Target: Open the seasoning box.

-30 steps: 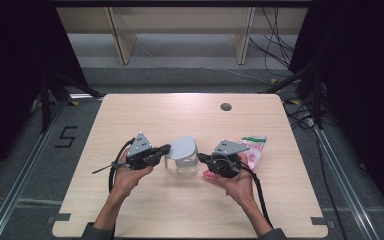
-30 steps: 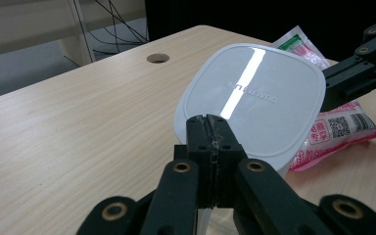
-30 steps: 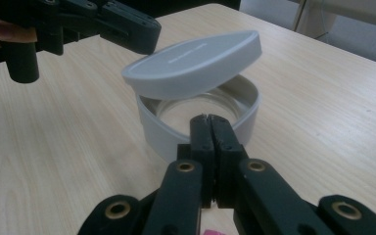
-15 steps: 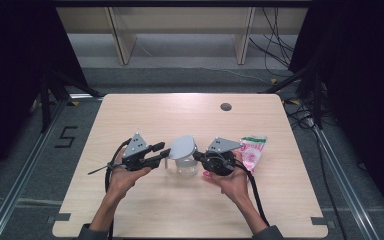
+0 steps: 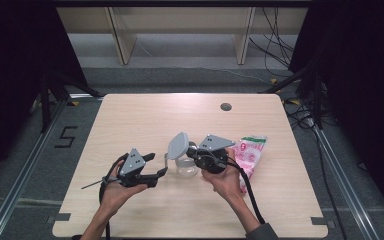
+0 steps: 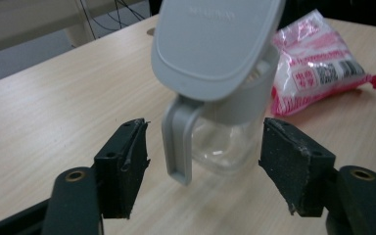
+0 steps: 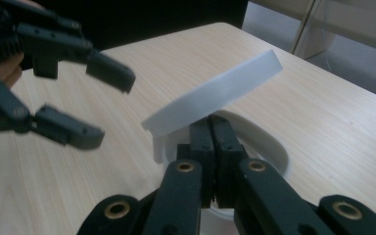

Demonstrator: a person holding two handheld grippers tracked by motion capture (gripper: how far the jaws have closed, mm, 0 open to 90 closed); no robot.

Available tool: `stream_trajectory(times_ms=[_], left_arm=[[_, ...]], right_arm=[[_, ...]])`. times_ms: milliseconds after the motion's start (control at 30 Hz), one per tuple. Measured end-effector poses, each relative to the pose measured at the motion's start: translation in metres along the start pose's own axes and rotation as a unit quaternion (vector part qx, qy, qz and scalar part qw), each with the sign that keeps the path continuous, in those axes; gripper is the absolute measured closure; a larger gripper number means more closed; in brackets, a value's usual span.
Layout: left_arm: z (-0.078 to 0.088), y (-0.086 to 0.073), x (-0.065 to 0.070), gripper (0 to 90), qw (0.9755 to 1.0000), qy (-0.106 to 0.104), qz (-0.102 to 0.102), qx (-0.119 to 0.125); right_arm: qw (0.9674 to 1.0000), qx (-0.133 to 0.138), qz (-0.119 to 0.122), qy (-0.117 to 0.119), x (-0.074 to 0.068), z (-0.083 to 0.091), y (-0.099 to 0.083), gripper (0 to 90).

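Table (image 5: pixel 145 120): light wood, one small dark hole (image 5: pixel 225 106) near the far edge, seen in the high view.

Pink bag (image 5: pixel 249 152) lies flat on the table's right half, just behind the right hand. Left gripper view adds what the high view can't resolve: a white label with a barcode on it and a crimped red end.

Jar (image 5: pixel 186 165) sits upright near the table's middle, between the two grippers. Clear body, grey collar, grey handle, grey hinged lid (image 5: pixel 177 145) flipped up and tilted. High view gives placement only. Left gripper view shows the lid's flat top face on, the handle (image 6: pixel 177 139) hanging toward the camera, the see-through body below. Right gripper view shows the lid edge-on from the opposite side, plus the white rim (image 7: pixel 254 134) of the mouth under it.

Right gripper (image 5: pixel 196 155): jaws pressed together at the jar's rim, right under the raised lid; whether they pinch the rim itself, can't tell, the contact spot is hidden behind the jaws.

Left gripper (image 5: pixel 157 165): jaws have just been opening, now wide apart. Nothing clamped. In its own view the pads (image 6: pixel 127 161) stand either side of the handle but short of it, no contact. Right gripper view shows the same jaws spread in the air, clear of the lid.
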State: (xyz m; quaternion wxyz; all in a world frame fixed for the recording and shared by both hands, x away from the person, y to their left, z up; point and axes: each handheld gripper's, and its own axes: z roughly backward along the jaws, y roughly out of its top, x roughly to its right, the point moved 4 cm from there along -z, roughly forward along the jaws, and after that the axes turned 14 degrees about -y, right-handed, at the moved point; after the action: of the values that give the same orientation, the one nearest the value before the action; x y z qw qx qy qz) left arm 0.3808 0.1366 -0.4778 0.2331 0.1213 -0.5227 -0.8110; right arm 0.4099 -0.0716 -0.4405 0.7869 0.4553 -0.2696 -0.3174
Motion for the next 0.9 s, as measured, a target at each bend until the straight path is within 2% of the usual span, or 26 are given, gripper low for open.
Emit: stream_trajectory(times_ms=[33, 67, 100, 167, 200, 233, 300, 333, 400, 433, 467, 500, 533, 567, 633, 667, 700, 733, 767, 900], left_arm=[[0.002, -0.002, 0.000, 32.4, 1.0000, 0.005, -0.003, -0.001], [0.003, -0.003, 0.000, 32.1, 1.0000, 0.009, 0.001, 0.001], [0.004, -0.005, -0.001, 31.7, 0.9999, 0.011, 0.000, -0.001], [0.005, -0.009, 0.000, 30.9, 0.9999, 0.014, 0.002, -0.005], [0.005, -0.011, 0.001, 30.7, 0.9999, 0.010, 0.003, -0.007], [0.006, -0.014, 0.001, 30.6, 0.9998, 0.010, -0.001, -0.016], [0.006, -0.017, 0.000, 29.7, 0.9997, 0.012, -0.004, -0.020], [0.005, -0.020, 0.002, 29.6, 0.9997, 0.016, 0.006, -0.020], [0.005, -0.020, 0.002, 29.3, 0.9997, 0.014, 0.001, -0.020], [0.005, -0.021, 0.004, 29.2, 0.9997, 0.013, 0.011, -0.018], [0.005, -0.021, 0.003, 29.2, 0.9997, 0.013, -0.001, -0.022], [0.005, -0.022, 0.003, 29.2, 0.9996, 0.013, -0.003, -0.026], [0.004, -0.022, 0.004, 29.1, 0.9997, 0.011, 0.002, -0.023], [0.004, -0.022, 0.005, 28.9, 0.9997, 0.012, 0.010, -0.020], [0.004, -0.022, 0.004, 28.7, 0.9995, 0.014, -0.004, -0.026], [0.003, -0.023, 0.004, 28.6, 0.9996, 0.012, -0.003, -0.024], [0.003, -0.024, 0.004, 28.6, 0.9995, 0.012, -0.002, -0.027], [0.003, -0.024, 0.004, 28.5, 0.9995, 0.013, -0.002, -0.027], [0.002, -0.025, 0.006, 28.4, 0.9995, 0.014, 0.015, -0.023], [0.003, -0.025, 0.005, 27.5, 0.9994, 0.017, 0.003, -0.031]], right_arm=[[1.0000, 0.001, 0.000, -0.003, -0.002, -0.001, 0.001, 90.0], [0.9999, -0.004, 0.011, 0.002, -0.003, -0.002, 0.003, 90.0], [0.9997, 0.011, 0.023, -0.005, -0.003, -0.004, 0.005, 90.0], [0.9998, 0.002, 0.017, 0.001, -0.007, -0.005, 0.006, 90.0], [0.9997, 0.009, 0.023, -0.009, -0.007, -0.005, 0.007, 90.0], [0.9998, 0.007, 0.018, -0.010, -0.009, -0.005, 0.007, 90.0], [0.9996, 0.009, 0.025, -0.003, -0.009, -0.005, 0.008, 90.0], [0.9997, 0.008, 0.022, 0.000, -0.011, -0.006, 0.008, 90.0], [0.9996, 0.016, 0.023, -0.002, -0.013, -0.006, 0.010, 90.0], [0.9997, 0.011, 0.020, 0.004, -0.015, -0.006, 0.010, 89.8], [0.9995, 0.014, 0.028, 0.004, -0.016, -0.005, 0.012, 89.8], [0.9994, 0.020, 0.026, 0.003, -0.018, -0.006, 0.013, 89.8], [0.9994, 0.017, 0.028, 0.009, -0.021, -0.005, 0.014, 89.7], [0.9992, 0.025, 0.031, 0.008, -0.022, -0.006, 0.015, 89.3], [0.9993, 0.016, 0.030, 0.017, -0.026, -0.005, 0.015, 88.8], [0.9993, 0.021, 0.029, 0.010, -0.026, -0.004, 0.015, 88.5], [0.9993, 0.016, 0.029, 0.015, -0.026, -0.003, 0.015, 88.3], [0.9992, 0.026, 0.029, 0.011, -0.024, -0.002, 0.016, 87.6], [0.9992, 0.023, 0.031, 0.015, -0.023, 0.000, 0.015, 87.1], [0.9997, 0.019, -0.004, 0.013, -0.007, 0.016, 0.010, 81.5]])
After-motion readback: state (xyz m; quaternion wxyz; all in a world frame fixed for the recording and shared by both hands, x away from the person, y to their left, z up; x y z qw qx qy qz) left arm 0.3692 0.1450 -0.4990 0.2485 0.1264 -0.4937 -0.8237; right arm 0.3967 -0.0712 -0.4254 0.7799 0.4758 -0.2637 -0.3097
